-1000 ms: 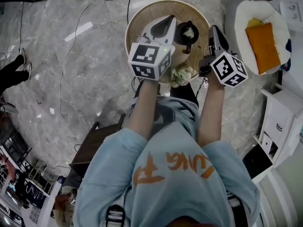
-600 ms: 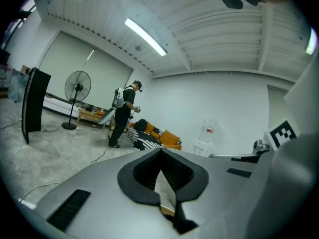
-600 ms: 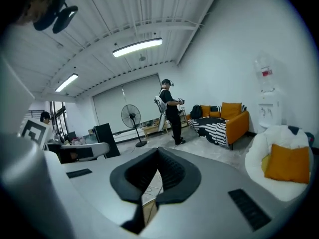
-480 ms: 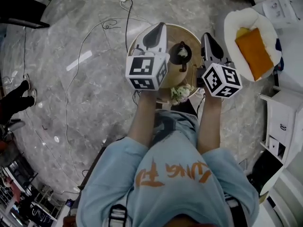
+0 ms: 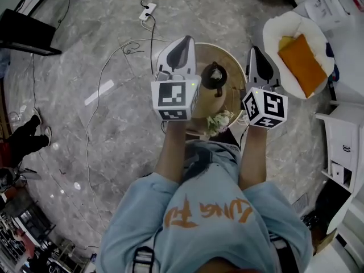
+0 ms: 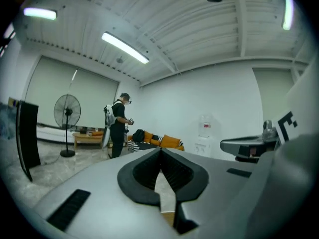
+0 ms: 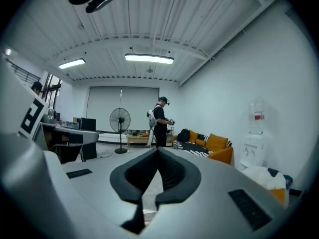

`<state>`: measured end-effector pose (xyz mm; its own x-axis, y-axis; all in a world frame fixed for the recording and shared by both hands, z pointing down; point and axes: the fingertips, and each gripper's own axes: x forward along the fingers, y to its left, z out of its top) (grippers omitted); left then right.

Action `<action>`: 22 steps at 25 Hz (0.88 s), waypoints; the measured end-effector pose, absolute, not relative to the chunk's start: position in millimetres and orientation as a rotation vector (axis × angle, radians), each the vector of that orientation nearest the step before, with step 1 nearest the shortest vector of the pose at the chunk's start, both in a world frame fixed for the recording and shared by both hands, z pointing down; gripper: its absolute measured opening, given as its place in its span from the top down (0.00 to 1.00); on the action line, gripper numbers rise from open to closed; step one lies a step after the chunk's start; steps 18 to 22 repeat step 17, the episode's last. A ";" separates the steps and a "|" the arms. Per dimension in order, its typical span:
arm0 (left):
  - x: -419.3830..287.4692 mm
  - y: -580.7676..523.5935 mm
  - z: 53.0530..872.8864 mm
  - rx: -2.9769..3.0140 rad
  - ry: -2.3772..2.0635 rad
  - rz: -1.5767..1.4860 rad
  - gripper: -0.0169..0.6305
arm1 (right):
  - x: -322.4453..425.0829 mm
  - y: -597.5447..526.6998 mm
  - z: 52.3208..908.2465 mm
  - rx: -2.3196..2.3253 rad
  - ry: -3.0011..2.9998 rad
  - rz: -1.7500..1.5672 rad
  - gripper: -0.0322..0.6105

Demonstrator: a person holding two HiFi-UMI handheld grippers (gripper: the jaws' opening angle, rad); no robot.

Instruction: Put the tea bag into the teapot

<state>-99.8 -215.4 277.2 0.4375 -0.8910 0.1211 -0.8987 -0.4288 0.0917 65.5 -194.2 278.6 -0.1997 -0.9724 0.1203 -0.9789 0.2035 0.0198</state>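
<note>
A dark teapot (image 5: 214, 77) stands on the small round wooden table (image 5: 232, 61). I see no tea bag in any view. My left gripper (image 5: 186, 40) is raised over the table's left part, left of the teapot, its jaws shut and empty. My right gripper (image 5: 254, 50) hangs over the table's right rim, also shut with nothing between its jaws. Both gripper views look out level across the room, past the left gripper (image 6: 160, 150) and the right gripper (image 7: 158, 150), with neither table nor teapot in them.
A small bunch of flowers (image 5: 219, 121) sits at the table's near edge. A white round seat with an orange cushion (image 5: 301, 61) stands right of the table, white cabinets (image 5: 341, 147) beyond it. Cables and a power strip (image 5: 147, 8) lie on the marble floor. Across the room stand a person (image 6: 118, 124) and a fan (image 6: 67, 114).
Both grippers have come up and now point out level over the table. The table and teapot sit lower and smaller in the head view. Both stay shut.
</note>
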 end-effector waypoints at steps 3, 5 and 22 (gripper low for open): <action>-87.6 -213.2 264.6 2.636 -1.612 0.170 0.94 | 71.5 -191.5 272.1 1.920 -2.344 0.016 0.93; -83.6 -210.9 260.4 2.656 -1.614 0.169 0.94 | 75.3 -189.1 272.4 1.923 -2.352 0.015 0.93; -87.7 -211.3 271.3 2.624 -1.613 0.187 0.94 | 75.9 -191.7 279.4 1.884 -2.341 0.007 0.93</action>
